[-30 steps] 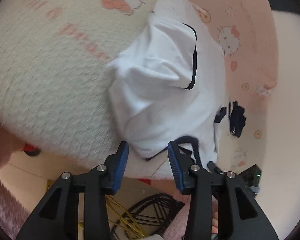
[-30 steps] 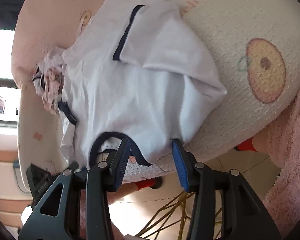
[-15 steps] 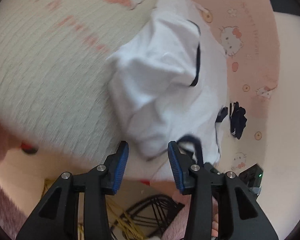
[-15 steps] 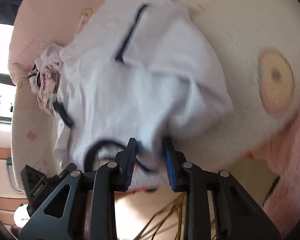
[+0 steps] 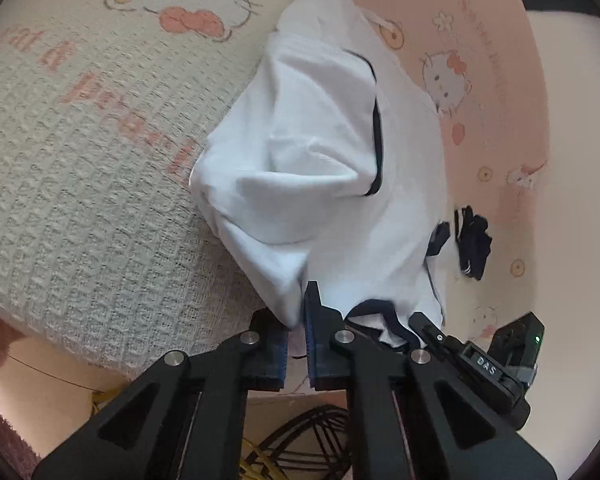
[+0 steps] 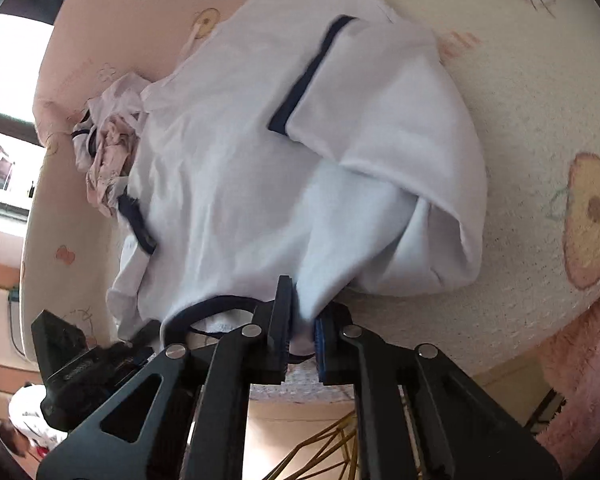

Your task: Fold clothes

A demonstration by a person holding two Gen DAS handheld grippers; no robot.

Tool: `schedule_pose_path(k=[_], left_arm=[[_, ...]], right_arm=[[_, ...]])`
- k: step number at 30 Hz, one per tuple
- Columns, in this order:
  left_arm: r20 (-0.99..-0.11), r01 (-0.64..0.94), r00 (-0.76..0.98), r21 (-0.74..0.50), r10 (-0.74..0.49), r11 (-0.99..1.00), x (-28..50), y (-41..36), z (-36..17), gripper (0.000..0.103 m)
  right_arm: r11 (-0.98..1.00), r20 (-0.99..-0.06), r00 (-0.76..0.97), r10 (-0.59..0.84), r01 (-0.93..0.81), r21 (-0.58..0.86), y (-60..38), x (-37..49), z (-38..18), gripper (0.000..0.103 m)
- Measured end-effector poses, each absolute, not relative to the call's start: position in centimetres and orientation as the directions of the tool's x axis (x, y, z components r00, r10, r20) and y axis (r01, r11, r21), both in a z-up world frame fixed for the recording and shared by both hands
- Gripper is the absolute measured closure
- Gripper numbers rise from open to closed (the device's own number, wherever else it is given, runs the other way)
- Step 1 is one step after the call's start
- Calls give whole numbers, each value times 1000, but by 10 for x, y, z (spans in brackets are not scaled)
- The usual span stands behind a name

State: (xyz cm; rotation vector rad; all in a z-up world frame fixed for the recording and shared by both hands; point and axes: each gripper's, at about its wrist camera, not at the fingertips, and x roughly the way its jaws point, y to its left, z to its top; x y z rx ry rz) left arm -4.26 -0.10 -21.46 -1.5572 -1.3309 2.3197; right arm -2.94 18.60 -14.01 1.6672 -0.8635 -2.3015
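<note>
Left gripper angled steeply down, jaws closing with a fold of the white shirt pinched between the blue pads at the garment's near edge. Right gripper likewise pitched downward, jaws closed on the same near edge just beside the dark-trimmed neckline. Shirt spread crumpled over the cream waffle-textured blanket, near hem bunched toward both grippers, one dark-trimmed sleeve folded over the body. Seen only from the left wrist: cartoon cat print with pink bow on the blanket, a small dark garment lying just beside the shirt's right edge, the other gripper's body at lower right with a green light, dark cables below the bed edge. Seen only from the right wrist: a crumpled pink garment touching the shirt's far left side, a round yellow fruit print on the blanket, a bright window at left, pink fleece at lower right, yellow wire frame beneath.
</note>
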Motion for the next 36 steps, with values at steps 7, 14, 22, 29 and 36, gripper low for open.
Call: schedule_pose_path(k=[7, 14, 22, 29, 36], left_arm=[[-655, 460, -537, -756, 532, -466, -47, -12, -237, 74], [-709, 403, -515, -696, 481, -595, -48, -4, -214, 95], [-658, 359, -578, -736, 483, -573, -24, -12, -187, 97], [-716, 412, -503, -691, 483, -595, -10, -17, -196, 97], [-735, 322, -453, -663, 504, -676, -44, -1, -166, 96]], right_arm=[[-831, -830, -357, -430, -203, 518, 172, -37, -153, 80], [-864, -826, -399, -399, -138, 484, 167, -40, -136, 97], [-914, -793, -492, -358, 11, 405, 158, -15, -89, 97], [-904, -812, -437, -387, 8, 427, 161, 8, -90, 97], [-895, -805, -433, -406, 11, 446, 169, 1, -85, 97]])
